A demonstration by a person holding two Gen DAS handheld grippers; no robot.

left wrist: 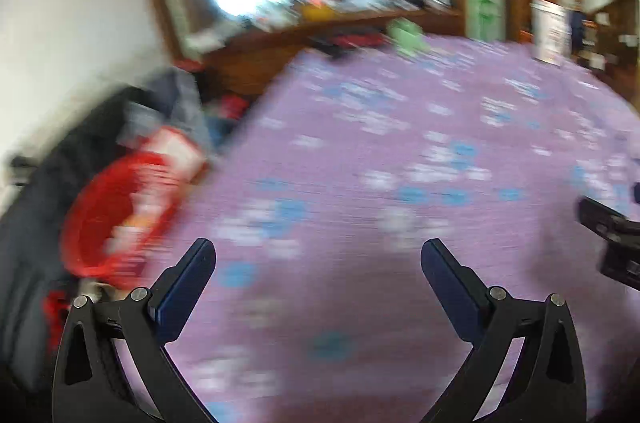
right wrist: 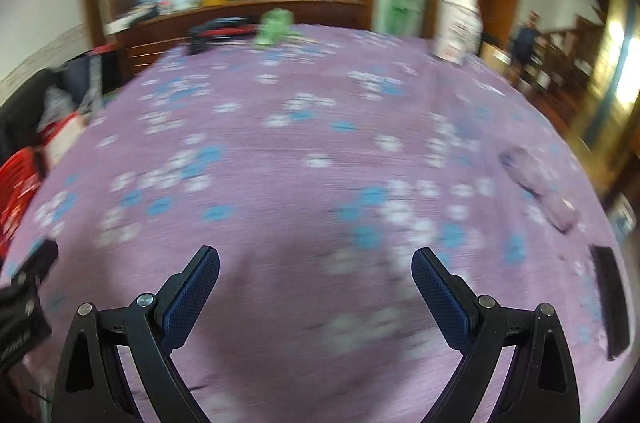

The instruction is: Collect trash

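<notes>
Both sets of jaws stand spread with nothing between them: my left gripper [left wrist: 318, 255] and right gripper [right wrist: 316, 263] hang over the purple flowered bedspread [right wrist: 304, 143], which fills both blurred views. Off the bed's edge at 9 o'clock in the left view sits a red basket [left wrist: 100, 223] with a red-and-white wrapper [left wrist: 176, 155] at its rim. At 3 o'clock in the right view, a crumpled purplish piece of trash [right wrist: 540, 183] lies on the bedspread, with a dark flat object [right wrist: 612, 303] at 4.

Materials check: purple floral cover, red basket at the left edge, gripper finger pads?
Purple floral cover: seems woven cloth, matte, with fine thread lines. Red basket: probably glossy moulded plastic; blur hides detail. Right gripper pads: blue, dotted grip texture, likely rubber.
</notes>
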